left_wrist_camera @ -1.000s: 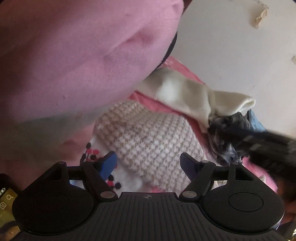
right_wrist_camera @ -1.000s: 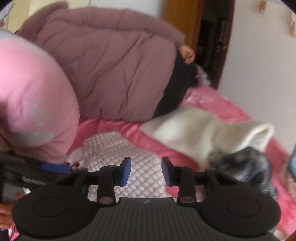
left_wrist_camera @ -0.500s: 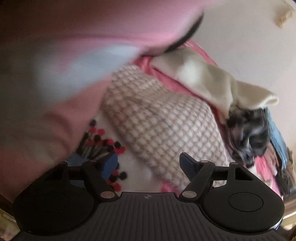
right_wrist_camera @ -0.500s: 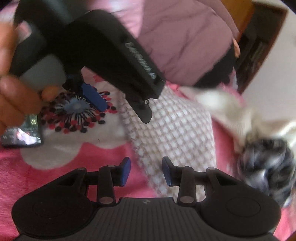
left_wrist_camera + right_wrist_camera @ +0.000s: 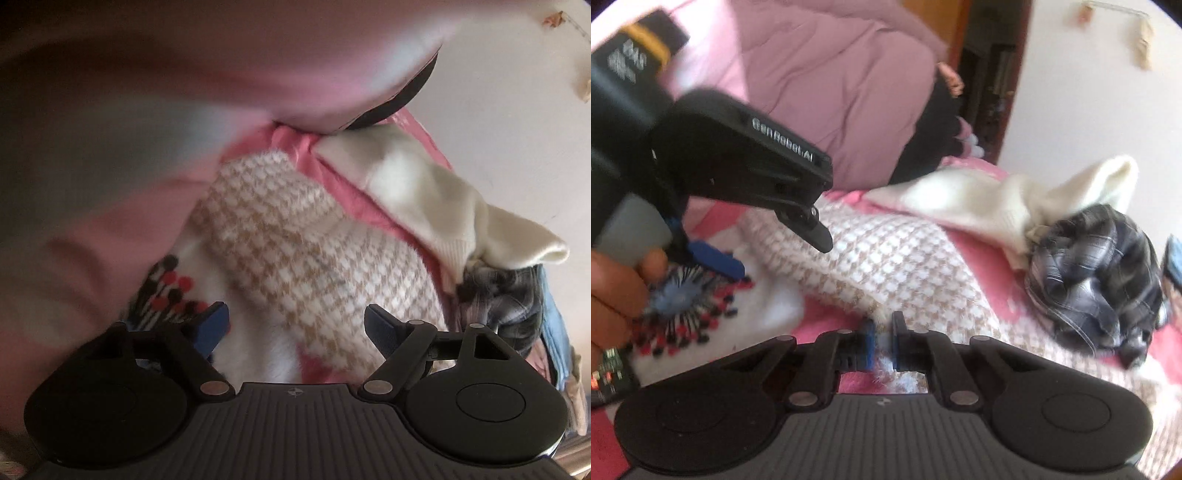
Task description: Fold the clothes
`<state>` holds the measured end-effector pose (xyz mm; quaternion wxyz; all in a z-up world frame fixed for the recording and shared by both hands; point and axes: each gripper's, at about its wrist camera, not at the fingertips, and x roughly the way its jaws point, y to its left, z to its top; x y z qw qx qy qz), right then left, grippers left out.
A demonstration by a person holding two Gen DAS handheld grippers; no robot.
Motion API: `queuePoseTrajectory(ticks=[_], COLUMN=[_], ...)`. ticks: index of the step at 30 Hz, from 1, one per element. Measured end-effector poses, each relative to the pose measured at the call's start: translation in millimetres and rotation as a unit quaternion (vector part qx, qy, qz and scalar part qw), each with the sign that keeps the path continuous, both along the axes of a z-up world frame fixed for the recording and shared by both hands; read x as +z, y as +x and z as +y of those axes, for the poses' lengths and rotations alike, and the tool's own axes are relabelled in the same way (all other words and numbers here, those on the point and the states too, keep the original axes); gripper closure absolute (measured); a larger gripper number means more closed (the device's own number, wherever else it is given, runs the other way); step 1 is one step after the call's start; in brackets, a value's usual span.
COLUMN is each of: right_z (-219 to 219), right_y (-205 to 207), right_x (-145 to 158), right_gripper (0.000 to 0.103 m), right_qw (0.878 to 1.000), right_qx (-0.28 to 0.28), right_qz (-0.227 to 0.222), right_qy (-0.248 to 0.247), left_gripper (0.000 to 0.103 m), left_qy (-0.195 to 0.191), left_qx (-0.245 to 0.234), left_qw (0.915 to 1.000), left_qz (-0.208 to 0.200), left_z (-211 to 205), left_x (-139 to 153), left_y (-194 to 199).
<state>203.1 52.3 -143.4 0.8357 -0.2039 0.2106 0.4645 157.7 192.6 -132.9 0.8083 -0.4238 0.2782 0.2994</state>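
Both wrist views low, close, facing along the bed, sharing the houndstooth sweater (image 5: 295, 240) (image 5: 905, 266)

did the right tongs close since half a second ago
Yes. The right tongs were parted over the checked sweater then; now the pads have come together on white fuzzy fabric at its near edge. The left tongs are open.

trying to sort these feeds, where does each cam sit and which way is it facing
Left wrist: on the left gripper, open, looking down over the houndstooth sweater; a blurred pink sleeve fills the top.
Right wrist: on the right gripper, shut on the sweater's fuzzy edge, facing across the bed; the hand holding the left gripper shows at left.
Shared: sweater, cream garment, plaid shirt.
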Motion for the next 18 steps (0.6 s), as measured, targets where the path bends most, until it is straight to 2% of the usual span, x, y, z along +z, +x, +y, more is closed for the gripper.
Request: queuePoseTrajectory(ticks=[3, 6, 8, 10, 12, 13, 15, 18], right_z=[-7, -15, -20, -25, -28, -30, -32, -36], right_y=[4, 8, 10, 13, 10, 8, 4, -3], right_x=[4, 8, 10, 13, 15, 15, 16, 18], right_gripper=[0.095, 0.095, 0.095, 0.095, 0.095, 0.095, 0.095, 0.095], right_qw=[1.000, 0.998, 0.997, 0.996, 0.994, 0.994, 0.992, 0.989], right_qx=[-0.018, -0.036, -0.048, -0.060, -0.060, -0.056, -0.050, -0.037], right_qz=[0.015, 0.029, 0.039, 0.049, 0.057, 0.060, 0.067, 0.078], right_qy=[0.015, 0.030, 0.040, 0.050, 0.066, 0.075, 0.093, 0.121], left_gripper=[0.027, 0.034, 0.047, 0.074, 0.088, 0.092, 0.094, 0.094], left_qy=[0.007, 0.018, 0.041, 0.075, 0.099, 0.112, 0.159, 0.244], left_qx=[-0.005, 0.018, 0.023, 0.011, -0.013, -0.025, -0.048, -0.069], left_qw=[1.0000, 0.9995, 0.9984, 0.9962, 0.9934, 0.9912, 0.9826, 0.9610], left_qz=[0.000, -0.020, -0.032, -0.044, -0.057, -0.065, -0.082, -0.112], left_z=[-2, 0, -1, -3, -5, -6, -13, -28], left_x=[-3, -4, -3, 0, 5, 11, 28, 62], left_y=[11, 19, 24, 32, 34, 35, 33, 21])
